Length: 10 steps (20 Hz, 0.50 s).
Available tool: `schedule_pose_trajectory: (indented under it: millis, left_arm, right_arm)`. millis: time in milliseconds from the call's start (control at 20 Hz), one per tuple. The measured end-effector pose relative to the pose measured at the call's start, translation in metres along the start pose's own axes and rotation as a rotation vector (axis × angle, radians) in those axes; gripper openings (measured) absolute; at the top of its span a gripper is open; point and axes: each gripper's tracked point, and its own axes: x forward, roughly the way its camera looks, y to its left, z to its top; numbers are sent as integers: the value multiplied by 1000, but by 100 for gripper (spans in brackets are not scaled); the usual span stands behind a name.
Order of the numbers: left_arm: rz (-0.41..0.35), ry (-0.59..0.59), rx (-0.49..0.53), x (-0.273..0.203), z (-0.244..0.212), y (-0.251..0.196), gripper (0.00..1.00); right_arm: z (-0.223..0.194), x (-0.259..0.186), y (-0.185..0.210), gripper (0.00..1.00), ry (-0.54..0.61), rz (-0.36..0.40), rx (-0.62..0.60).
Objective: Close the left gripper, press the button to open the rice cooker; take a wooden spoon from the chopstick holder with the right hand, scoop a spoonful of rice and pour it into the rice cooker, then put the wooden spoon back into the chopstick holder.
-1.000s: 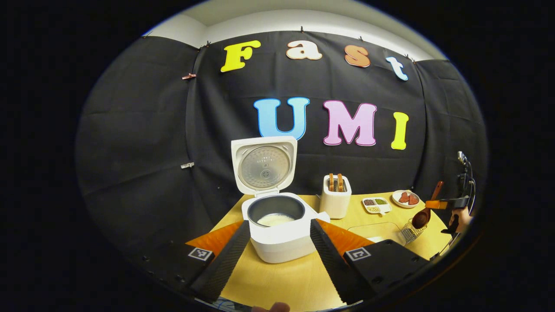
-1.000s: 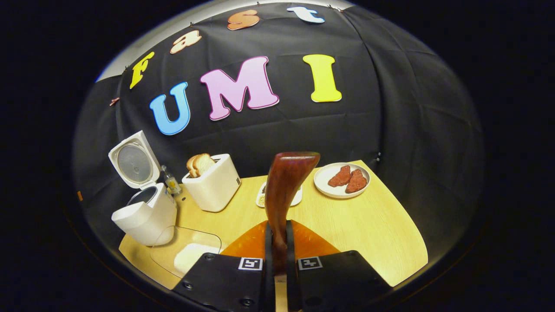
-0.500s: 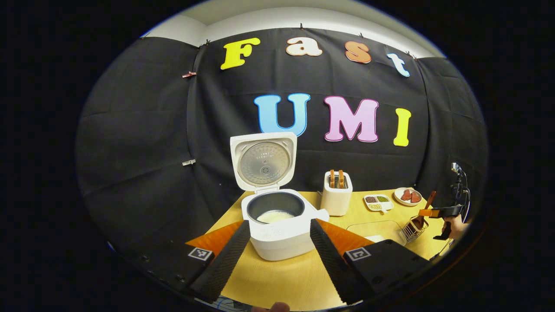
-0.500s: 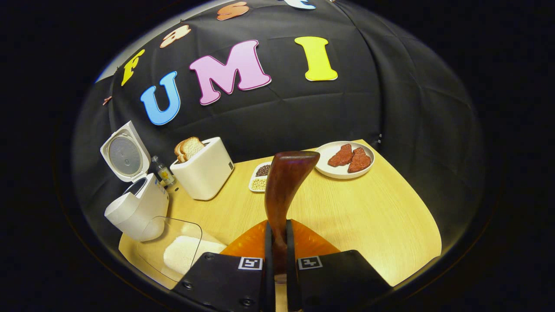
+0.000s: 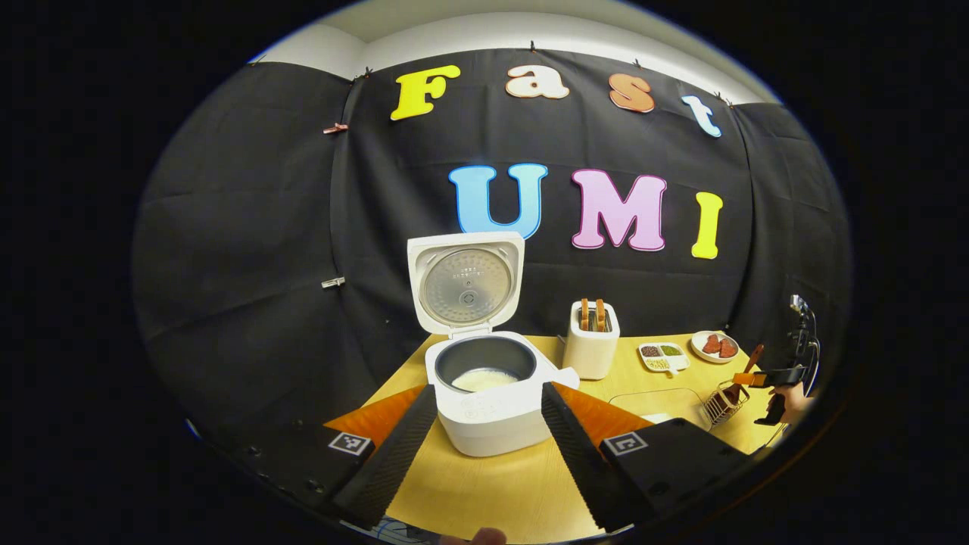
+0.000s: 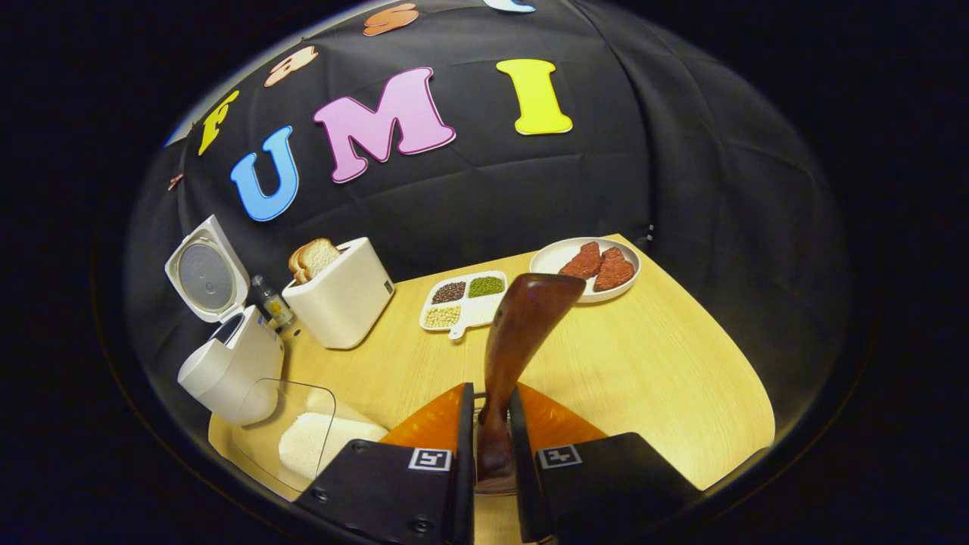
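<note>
Between the right gripper's (image 6: 488, 469) fingers stands the spoon (image 6: 522, 333), handle rising and leaning a little rightward. The fingers flank the handle closely, with a slight gap showing on each side; whether they still pinch it is hard to judge from this angle. From the left gripper view the spoon's bowl sits down in the wire holder (image 5: 721, 403), the handle slanting up past the right gripper (image 5: 761, 377), with a hand (image 5: 791, 397) gripping behind it.

Beyond the spoon lie a divided dish (image 6: 463, 300) of beans and a plate (image 6: 584, 261) with two reddish pieces. Left of them stands a toaster (image 6: 341, 299) with bread slices in its slots, then a small bottle (image 6: 269, 301), then the cooker (image 6: 227, 363), lid raised. Just in front of the cooker a clear tray (image 6: 291, 435) holds white rice. All rest on the table (image 6: 651, 363).

On the left, the left gripper (image 5: 488, 446) hangs with its fingers spread wide apart, grasping nothing, the cooker (image 5: 488, 393) framed between them and farther off. Its lid stands upright, and a layer of rice lies in the dark inner pot. The toaster (image 5: 592, 348) stands just right of it, the holder nearer the table's right edge.
</note>
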Motion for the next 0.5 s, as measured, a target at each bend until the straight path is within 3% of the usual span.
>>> schedule_pose_trajectory:
  millis: [50,100,150,250,400,500]
  left_arm:
    - [0,-2,0,0,0,1,96]
    - [-1,-5,2,-1,2,2,96]
    - [-1,-8,3,-1,3,2,96]
    - [-1,-16,3,0,7,5,96]
    - [-5,-28,-7,2,13,8,96]
    - [-13,-42,-13,3,23,7,96]
  right_arm:
    - [0,-1,-5,21,5,-17,-3]
    - [0,-4,-5,39,7,-16,-3]
    - [1,-8,-4,39,8,-14,-1]
    - [3,-16,-8,70,7,-29,-12]
    - [3,-28,-13,77,10,-66,-27]
    - [1,-45,-16,93,14,-99,-7]
